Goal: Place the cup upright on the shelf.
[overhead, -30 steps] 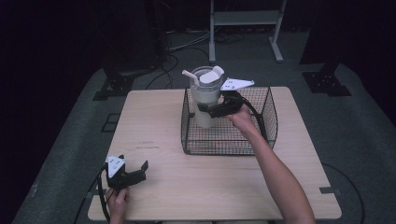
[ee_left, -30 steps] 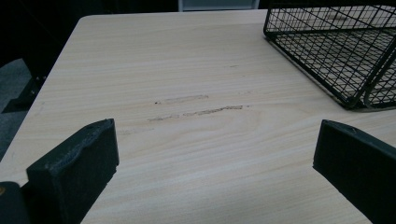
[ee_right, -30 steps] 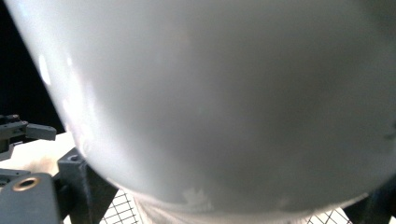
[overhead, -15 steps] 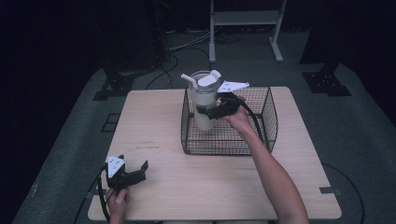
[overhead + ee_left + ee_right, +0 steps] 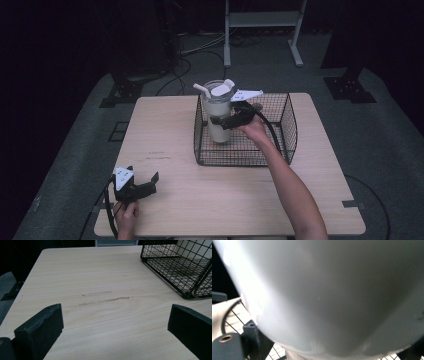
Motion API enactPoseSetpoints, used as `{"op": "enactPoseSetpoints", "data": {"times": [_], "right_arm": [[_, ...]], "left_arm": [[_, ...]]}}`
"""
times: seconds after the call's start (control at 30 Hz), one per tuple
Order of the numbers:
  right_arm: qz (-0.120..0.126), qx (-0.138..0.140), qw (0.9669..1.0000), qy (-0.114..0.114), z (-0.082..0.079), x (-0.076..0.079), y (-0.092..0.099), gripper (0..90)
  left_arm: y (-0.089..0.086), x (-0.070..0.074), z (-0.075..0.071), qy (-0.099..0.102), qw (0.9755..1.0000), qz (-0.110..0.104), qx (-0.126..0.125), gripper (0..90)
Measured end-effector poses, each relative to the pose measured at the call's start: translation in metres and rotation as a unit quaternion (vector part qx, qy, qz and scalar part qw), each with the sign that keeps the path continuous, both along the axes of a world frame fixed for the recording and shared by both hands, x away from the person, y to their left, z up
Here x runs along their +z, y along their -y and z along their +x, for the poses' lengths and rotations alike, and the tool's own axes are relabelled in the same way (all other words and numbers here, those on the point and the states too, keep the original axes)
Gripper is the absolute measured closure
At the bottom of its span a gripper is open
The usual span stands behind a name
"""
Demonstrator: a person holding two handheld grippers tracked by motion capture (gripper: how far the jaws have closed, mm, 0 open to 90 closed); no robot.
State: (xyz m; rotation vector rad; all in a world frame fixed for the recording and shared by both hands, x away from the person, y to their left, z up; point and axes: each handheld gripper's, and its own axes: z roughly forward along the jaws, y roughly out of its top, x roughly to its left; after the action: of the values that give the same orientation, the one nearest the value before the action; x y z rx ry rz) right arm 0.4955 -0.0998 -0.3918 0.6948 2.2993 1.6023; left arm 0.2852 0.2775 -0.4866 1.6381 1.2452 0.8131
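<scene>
Light wood table, dark room. Left gripper at 7 o'clock near the table's front edge, jaws spread wide, nothing between. Farther back, wire basket around 12 o'clock; right gripper clamps white tumbler upright in the basket's left part.

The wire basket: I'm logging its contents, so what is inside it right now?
A white tumbler with a lid and straw stands upright inside the wire basket, gripped by the right claw. Bare mesh floor shows beside it; the spot under the tumbler is covered.
</scene>
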Motion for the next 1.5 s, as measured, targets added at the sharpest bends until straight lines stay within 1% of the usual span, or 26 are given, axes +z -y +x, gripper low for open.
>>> {"op": "enactPoseSetpoints", "data": {"times": [0.07, 0.1, 0.17, 0.47, 0.53, 0.57, 0.63, 0.7, 0.83, 0.9, 1.07, 1.17, 1.37, 1.5], "right_arm": [[-0.009, -0.001, 1.0000, -0.003, 0.002, -0.004, 0.000, 8.5], [-0.009, -0.001, 1.0000, -0.003, 0.002, -0.004, 0.000, 8.5], [-0.010, 0.000, 0.9999, -0.013, 0.004, -0.009, 0.000, 8.5], [-0.022, 0.006, 0.9995, -0.023, 0.008, -0.015, -0.002, 8.4], [-0.033, 0.008, 0.9993, -0.019, 0.009, -0.016, -0.003, 8.4], [-0.033, 0.008, 0.9993, -0.019, 0.009, -0.016, -0.003, 8.4], [-0.039, 0.011, 0.9990, -0.017, 0.009, -0.017, -0.005, 8.4], [-0.039, 0.011, 0.9990, -0.019, 0.009, -0.018, -0.005, 8.4], [-0.047, 0.006, 0.9987, -0.018, 0.010, -0.021, -0.006, 8.4], [-0.051, 0.011, 0.9985, -0.019, 0.011, -0.024, -0.006, 8.4], [-0.044, 0.014, 0.9987, -0.020, 0.012, -0.026, -0.004, 8.3], [-0.045, 0.018, 0.9986, -0.019, 0.013, -0.026, -0.002, 8.2], [-0.047, 0.026, 0.9985, -0.007, 0.010, -0.028, 0.001, 8.2], [-0.047, 0.027, 0.9985, -0.004, 0.009, -0.029, 0.001, 8.1]], "left_arm": [[0.000, 0.000, 0.000, 0.002, 1.0000, -0.001, 0.000, 0.0], [0.000, 0.000, 0.000, 0.001, 1.0000, 0.000, 0.000, 0.0], [0.000, 0.000, 0.000, 0.002, 1.0000, 0.000, 0.000, 0.0], [0.000, 0.000, 0.000, 0.002, 1.0000, 0.000, 0.000, 0.0], [0.000, 0.000, 0.000, 0.002, 1.0000, 0.000, 0.000, 0.0], [0.000, 0.000, 0.000, 0.003, 1.0000, 0.002, 0.000, 0.0], [0.000, 0.000, 0.000, 0.002, 1.0000, 0.000, 0.000, 0.0], [0.000, 0.000, 0.000, 0.003, 1.0000, -0.002, 0.000, 0.0], [0.000, 0.000, 0.000, 0.002, 1.0000, -0.001, 0.000, 0.0], [0.000, 0.000, 0.000, 0.002, 1.0000, -0.001, 0.000, 0.0], [0.000, 0.000, 0.000, 0.002, 1.0000, -0.001, 0.000, 0.0], [0.000, 0.000, 0.000, 0.003, 1.0000, 0.000, -0.001, 0.0], [0.001, 0.000, 0.000, 0.001, 1.0000, 0.003, -0.001, 0.0], [0.000, 0.000, 0.000, 0.001, 1.0000, 0.003, -0.001, 0.0]]}}
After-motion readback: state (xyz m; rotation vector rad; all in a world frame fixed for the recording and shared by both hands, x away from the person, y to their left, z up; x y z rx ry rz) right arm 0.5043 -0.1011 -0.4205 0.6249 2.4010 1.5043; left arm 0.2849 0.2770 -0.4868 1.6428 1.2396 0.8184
